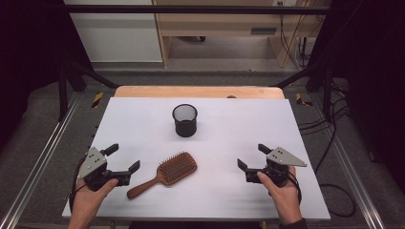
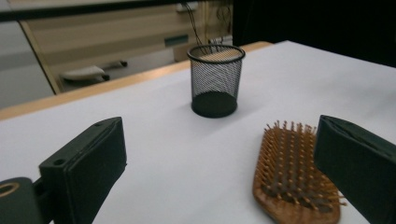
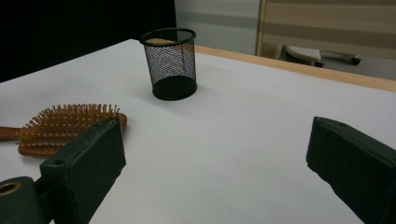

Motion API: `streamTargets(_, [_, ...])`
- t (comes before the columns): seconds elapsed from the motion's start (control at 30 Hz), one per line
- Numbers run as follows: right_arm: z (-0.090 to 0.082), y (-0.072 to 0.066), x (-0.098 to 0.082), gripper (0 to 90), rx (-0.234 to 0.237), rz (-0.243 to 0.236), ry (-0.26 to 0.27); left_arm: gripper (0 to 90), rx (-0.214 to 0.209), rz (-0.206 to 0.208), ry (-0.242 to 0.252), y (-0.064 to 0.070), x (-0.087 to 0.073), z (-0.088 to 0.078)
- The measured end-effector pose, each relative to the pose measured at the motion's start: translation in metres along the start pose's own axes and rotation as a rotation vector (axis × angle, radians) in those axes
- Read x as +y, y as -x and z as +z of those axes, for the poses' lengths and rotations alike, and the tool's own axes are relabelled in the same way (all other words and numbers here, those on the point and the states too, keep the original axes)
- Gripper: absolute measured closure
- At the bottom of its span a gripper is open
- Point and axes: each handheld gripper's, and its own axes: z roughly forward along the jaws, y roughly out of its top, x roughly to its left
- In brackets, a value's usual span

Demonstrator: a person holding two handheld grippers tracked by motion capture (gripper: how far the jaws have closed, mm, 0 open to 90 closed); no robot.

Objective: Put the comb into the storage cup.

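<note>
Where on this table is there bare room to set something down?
Bare: the white table left of the mesh cup, the stretch right of it, and the patch between the hairbrush and the right tongs. Tightest spot: between the left tongs and the brush.

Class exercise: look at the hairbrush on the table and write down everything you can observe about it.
The hairbrush looks wooden, reddish-brown, with a broad paddle head and a slim tapered handle. Rows of light, round-tipped pins stand up from the head, so it lies flat with its pins facing up. It rests on the white table, handle pointing toward the near left, head toward the mesh cup farther back. Nothing but the table touches it; the left claw is open just beside it.
</note>
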Motion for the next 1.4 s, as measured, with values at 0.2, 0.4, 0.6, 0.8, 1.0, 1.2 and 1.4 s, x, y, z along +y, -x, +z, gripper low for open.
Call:
streamTargets(0.2, [-0.003,-0.001,-0.002,4.7,-0.012,-0.035,0.006,8.2,-0.035,0.023,-0.160,0.007,0.010,0.010])
streamTargets(0.4, [-0.003,0.004,-0.007,5.2,-0.025,-0.009,-0.003,6.5,-0.169,0.050,-0.286,0.020,0.011,0.024])
streamTargets(0.6, [-0.004,0.008,-0.010,5.8,-0.033,0.009,-0.011,5.6,-0.199,0.117,-0.400,0.033,0.004,0.040])
streamTargets(0.8, [-0.002,0.009,-0.012,6.2,-0.034,0.016,-0.020,5.7,-0.203,0.136,-0.490,0.035,-0.003,0.051])
streamTargets(1.0, [-0.002,0.009,-0.012,6.3,-0.032,0.015,-0.025,5.5,-0.173,0.136,-0.579,0.033,-0.010,0.059])
streamTargets(1.2, [-0.002,0.010,-0.013,6.6,-0.035,0.019,-0.026,5.8,-0.215,0.137,-0.643,0.032,-0.017,0.066])
streamTargets(1.4, [-0.001,0.010,-0.014,7.0,-0.035,0.020,-0.030,7.8,-0.242,0.148,-0.672,0.033,-0.021,0.072])
